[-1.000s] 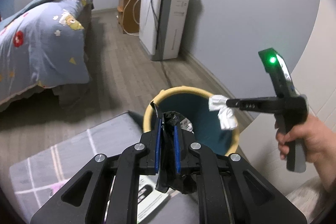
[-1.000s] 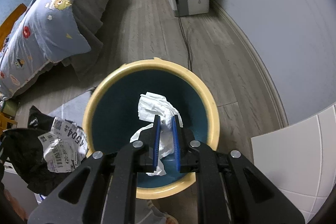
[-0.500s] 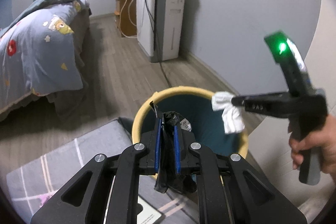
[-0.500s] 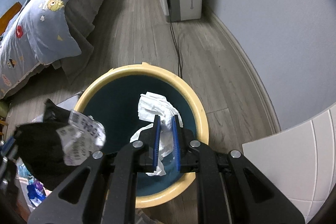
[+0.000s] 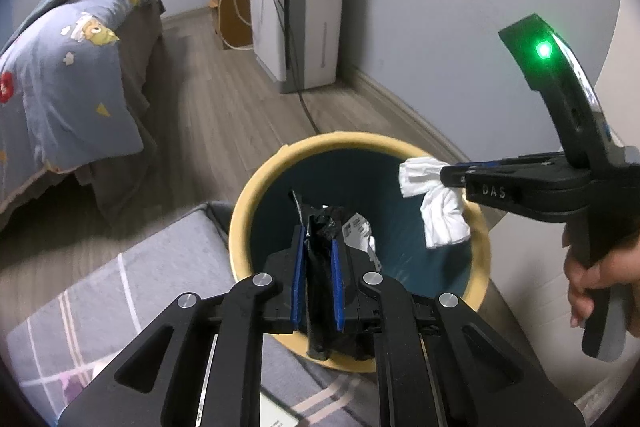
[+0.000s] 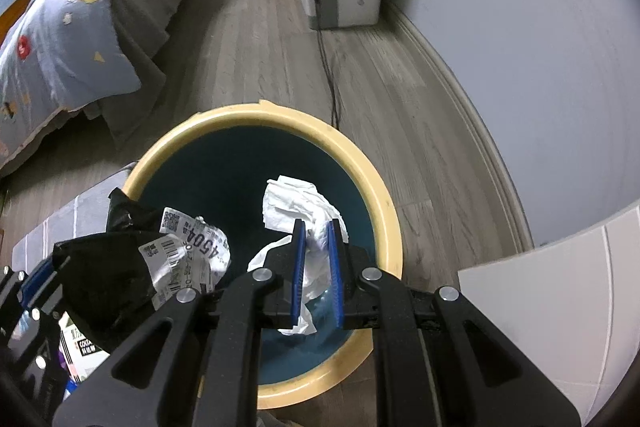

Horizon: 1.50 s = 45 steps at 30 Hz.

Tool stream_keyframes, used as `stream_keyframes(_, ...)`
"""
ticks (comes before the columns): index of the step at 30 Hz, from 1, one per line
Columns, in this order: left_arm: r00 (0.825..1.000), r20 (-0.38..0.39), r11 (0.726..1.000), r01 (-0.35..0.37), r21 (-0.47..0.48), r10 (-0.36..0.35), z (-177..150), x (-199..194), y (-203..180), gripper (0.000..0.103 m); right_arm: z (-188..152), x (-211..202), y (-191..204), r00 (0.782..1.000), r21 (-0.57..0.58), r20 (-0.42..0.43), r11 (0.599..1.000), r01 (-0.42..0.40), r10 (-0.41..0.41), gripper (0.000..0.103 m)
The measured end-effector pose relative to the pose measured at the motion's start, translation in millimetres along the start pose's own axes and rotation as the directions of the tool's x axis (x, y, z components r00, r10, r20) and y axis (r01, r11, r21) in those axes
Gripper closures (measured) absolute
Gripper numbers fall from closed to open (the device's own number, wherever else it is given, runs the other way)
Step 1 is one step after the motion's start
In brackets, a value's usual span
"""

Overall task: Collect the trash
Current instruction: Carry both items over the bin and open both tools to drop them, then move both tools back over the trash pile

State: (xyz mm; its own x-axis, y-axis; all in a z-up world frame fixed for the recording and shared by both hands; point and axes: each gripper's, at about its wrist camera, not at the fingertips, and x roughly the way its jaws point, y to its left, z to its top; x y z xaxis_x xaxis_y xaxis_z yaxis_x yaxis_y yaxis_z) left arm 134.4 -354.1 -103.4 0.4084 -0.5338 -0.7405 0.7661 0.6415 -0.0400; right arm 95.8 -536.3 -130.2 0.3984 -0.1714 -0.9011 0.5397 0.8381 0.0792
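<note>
Bed with blue cartoon-print quilt (image 5: 68, 75) at left, white tower appliance (image 5: 304, 11) against grey wall with black cable (image 5: 298, 95) trailing across wood floor, small wooden stand (image 5: 230, 7) behind it, grey checked mat (image 5: 120, 291) in foreground.

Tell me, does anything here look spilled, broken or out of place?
Nothing stands out. The white tissue and the black bag are each clamped in a gripper above the yellow-rimmed bin, and nothing has spilled on the floor beside it.
</note>
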Motion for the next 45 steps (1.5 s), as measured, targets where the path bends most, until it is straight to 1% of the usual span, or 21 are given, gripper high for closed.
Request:
stream_keyframes(2,1.0,-0.009,1.0,0.003,-0.006,-0.003,0,4,0,0.091,-1,5,1,1.0,0.009,-0.013,1.0,0.005,-0.005,0.092)
stream_keyframes(5,1.0,-0.022,1.0,0.014,-0.015,-0.014,0,9,-1,0.09,-2,11,6,1.0,-0.006,-0.024,1.0,0.017,-0.017,0.092)
stream_keyframes(7,1.0,-0.028,1.0,0.011,-0.009,-0.011,0,12,-1,0.085,-2,15,10,0.999,-0.025,-0.029,0.999,0.035,-0.036,0.092)
stream_keyframes(12,0.998,-0.059,1.0,0.002,-0.02,-0.003,-2,21,2,0.077,-3,21,11,0.997,-0.043,-0.034,0.997,0.066,-0.068,0.092)
stream_keyframes(13,0.998,-0.065,1.0,-0.001,-0.027,-0.001,-2,22,4,0.073,-3,23,10,0.997,-0.044,-0.038,0.996,0.072,-0.074,0.091)
stream_keyframes(14,0.998,-0.069,0.999,-0.004,-0.032,0.002,-3,22,5,0.066,-3,24,9,0.996,-0.04,-0.041,0.997,0.072,-0.073,0.09)
stream_keyframes(15,0.998,-0.069,0.999,-0.008,-0.035,0.006,-3,22,6,0.062,-3,25,8,0.996,-0.034,-0.045,0.997,0.071,-0.073,0.09)
stream_keyframes(17,0.998,-0.063,0.999,-0.02,-0.032,0.018,-3,21,7,0.045,-2,25,6,0.996,-0.026,-0.041,0.997,0.073,-0.074,0.09)
stream_keyframes(18,0.998,-0.06,0.999,-0.03,-0.032,0.028,-3,19,7,0.04,-2,24,5,0.997,-0.021,-0.038,0.997,0.072,-0.072,0.089)
stream_keyframes(19,0.998,-0.056,0.999,-0.037,-0.034,0.035,-2,18,8,0.033,-1,24,5,0.997,-0.016,-0.036,0.997,0.069,-0.07,0.085)
stream_keyframes(20,0.998,-0.053,0.998,-0.041,-0.037,0.039,-3,18,9,0.028,-1,23,5,0.997,-0.013,-0.033,0.998,0.066,-0.067,0.076)
stream_keyframes(21,0.998,-0.053,0.998,-0.044,-0.041,0.042,-3,17,11,0.025,-1,22,5,0.997,-0.013,-0.031,0.998,0.066,-0.067,0.071)
stream_keyframes(23,0.997,-0.053,0.997,-0.063,-0.051,0.061,-4,15,14,0.016,0,18,5,0.997,-0.014,-0.015,0.997,0.07,-0.07,0.044)
stream_keyframes(24,0.997,-0.051,0.996,-0.068,-0.053,0.066,-5,13,16,0.016,1,15,5,0.997,-0.011,-0.008,0.997,0.071,-0.071,0.038)
stream_keyframes(26,0.995,-0.05,0.995,-0.084,-0.055,0.081,-5,10,19,0.012,3,9,4,0.998,0.006,0.008,0.998,0.069,-0.069,0.019)
stream_keyframes(27,0.995,-0.05,0.994,-0.094,-0.057,0.091,-6,8,20,0.011,4,6,3,0.998,0.019,0.015,0.998,0.067,-0.068,0.014)
stream_keyframes(28,0.994,-0.047,0.993,-0.104,-0.062,0.102,-6,5,22,0.01,5,2,1,0.998,0.035,0.024,0.997,0.065,-0.066,0.006)
stream_keyframes(31,0.991,-0.045,0.989,-0.13,-0.078,0.126,-8,-4,31,0.008,7,-7,-1,0.997,0.062,0.034,0.996,0.061,-0.063,0.006)
stream_keyframes(37,0.985,-0.032,0.982,-0.174,-0.078,0.172,-12,-27,42,0.007,2,-23,-5,0.998,0.107,0.031,0.993,0.043,-0.047,0.006)
stream_keyframes(42,0.98,-0.004,0.976,-0.198,-0.087,0.198,-15,-52,47,0.007,-7,-42,-5,0.999,0.178,0.034,0.984,0.005,-0.012,0.006)
stream_keyframes(45,0.977,0.013,0.974,-0.211,-0.087,0.213,-17,-68,51,0.007,-12,-53,-1,0.999,0.193,0.045,0.981,0.0,-0.009,0.006)
